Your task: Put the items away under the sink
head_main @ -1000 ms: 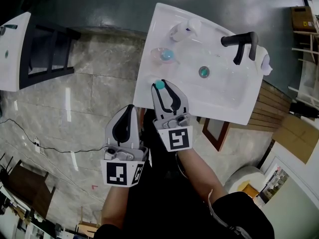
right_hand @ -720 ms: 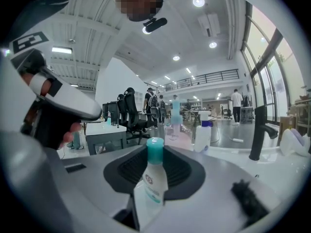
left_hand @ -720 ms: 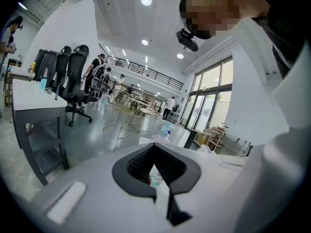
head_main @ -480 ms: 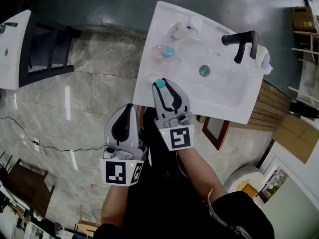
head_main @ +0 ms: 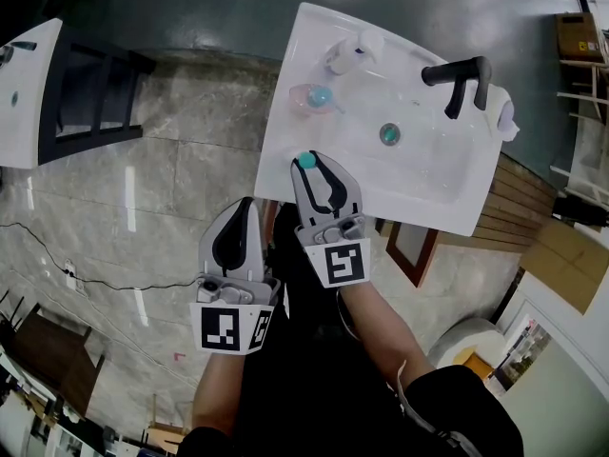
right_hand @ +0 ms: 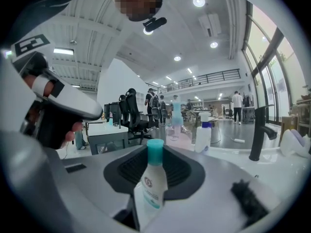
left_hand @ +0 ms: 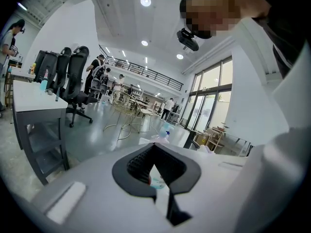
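the pale marble floor (head_main: 133,179) fills the left half of the head view, and the white sink (head_main: 457,203) sits tilted in the upper middle and right.

your two forearms come up from the bottom of that view. your left gripper (head_main: 249,206) is in the lower centre-left, over the floor and just beside the sink's lower-left corner without touching it. in the left gripper view its jaws meet at the tips and nothing is between them; only the sink top shows through the gap behind the tips.

your right gripper (head_main: 306,160) is just to the right of the left one and further up the frame, with its tips over the sink's lower-left rim. its jaws stand partly apart and are closed on the small white bottle (right_hand: 149,186). the bottle stands upright between the pads, and its teal cap (right_hand: 155,148) pokes out past the fingertips. so this task item is in your grip above the sink's edge, not under the sink.

a black faucet (head_main: 461,79) stands at the sink's upper right. a white pump bottle (head_main: 350,53) is at the sink's upper-left corner. just below it on the sink's left ledge is a clear pinkish bottle (head_main: 310,99) with a teal part. the round drain (head_main: 389,135) lies in the middle of the bowl.
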Demonstrator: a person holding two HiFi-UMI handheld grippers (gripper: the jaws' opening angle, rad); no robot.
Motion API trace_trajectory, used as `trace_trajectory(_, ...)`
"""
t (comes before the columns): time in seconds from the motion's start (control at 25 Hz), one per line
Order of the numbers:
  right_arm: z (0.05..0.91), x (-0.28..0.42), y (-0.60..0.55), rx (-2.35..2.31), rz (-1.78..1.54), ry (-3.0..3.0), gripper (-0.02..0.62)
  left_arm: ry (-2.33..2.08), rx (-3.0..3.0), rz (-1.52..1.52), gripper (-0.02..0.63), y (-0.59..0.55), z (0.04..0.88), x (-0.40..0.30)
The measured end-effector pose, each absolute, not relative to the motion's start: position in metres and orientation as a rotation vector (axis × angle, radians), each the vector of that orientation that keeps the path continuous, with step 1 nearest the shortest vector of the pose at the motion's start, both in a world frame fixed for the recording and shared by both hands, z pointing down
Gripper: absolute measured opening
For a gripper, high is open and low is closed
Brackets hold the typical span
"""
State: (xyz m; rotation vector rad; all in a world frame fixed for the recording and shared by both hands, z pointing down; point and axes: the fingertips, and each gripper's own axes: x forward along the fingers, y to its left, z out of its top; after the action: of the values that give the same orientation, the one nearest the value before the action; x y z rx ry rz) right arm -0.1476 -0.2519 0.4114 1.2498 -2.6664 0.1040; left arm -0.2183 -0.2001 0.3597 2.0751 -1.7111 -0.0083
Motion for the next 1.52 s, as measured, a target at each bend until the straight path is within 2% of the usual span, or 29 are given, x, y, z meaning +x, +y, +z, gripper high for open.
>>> trace_trajectory(0.72, 0.387, -0.137, -0.234, 1.273, 0.075, -2.681, 0.104, -1.707, 2.11, -0.038, 0.008, -0.18, 0.339, -0.211)
trace_trajectory(1.52, 0.335, -0.113, -0.166, 1.382, 0.037, -2.691, 0.104, -1.699, 2.27, -0.054, 0.008, -0.117, 0.28, -0.194)
